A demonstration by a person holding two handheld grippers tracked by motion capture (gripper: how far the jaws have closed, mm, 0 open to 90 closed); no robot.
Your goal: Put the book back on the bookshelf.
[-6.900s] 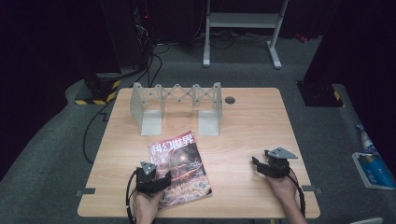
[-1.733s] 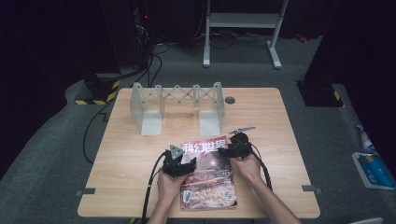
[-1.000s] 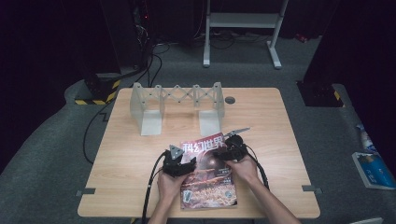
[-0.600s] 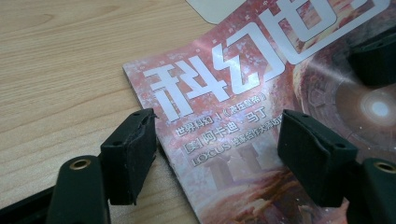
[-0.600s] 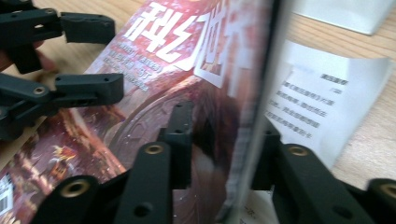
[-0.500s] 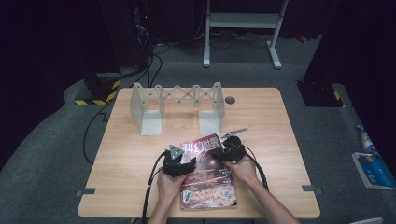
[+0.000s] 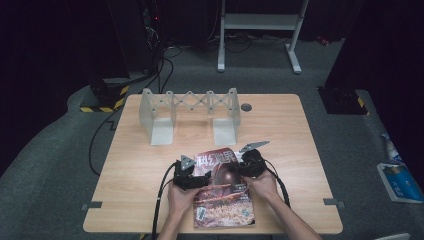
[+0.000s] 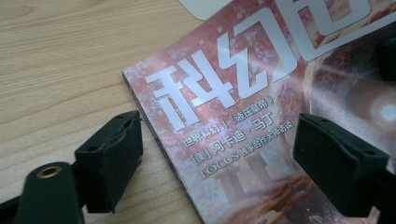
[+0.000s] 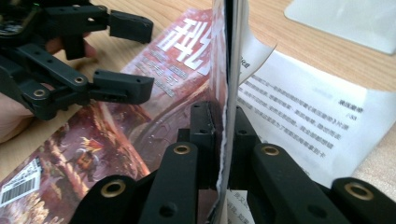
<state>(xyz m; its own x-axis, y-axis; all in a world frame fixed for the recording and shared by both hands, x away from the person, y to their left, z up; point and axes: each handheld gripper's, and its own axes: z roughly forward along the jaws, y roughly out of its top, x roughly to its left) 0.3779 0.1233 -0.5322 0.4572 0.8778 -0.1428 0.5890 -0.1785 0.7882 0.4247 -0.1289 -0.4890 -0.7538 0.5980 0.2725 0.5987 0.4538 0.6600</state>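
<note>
Pale wood forms the table (image 7: 280, 130), seen from above with a grey folding rack (image 7: 190, 112) standing toward its far edge. A magazine (image 7: 222, 197) with a red cover lies near the front edge, between the person's two forearms, which reach in from below and angle inward. The left hand (image 7: 181, 196) holds the left gripper (image 7: 192, 175) low at the magazine's spine edge; its jaws have just been opening and stand spread, one pad over bare wood, the other above the cover, pressing nothing. The right hand (image 7: 260, 184) tilts the right gripper (image 9: 223, 126), whose jaws have just been closing, clenched on the cover's edge, lifting it off a printed page (image 9: 308, 126).
</note>
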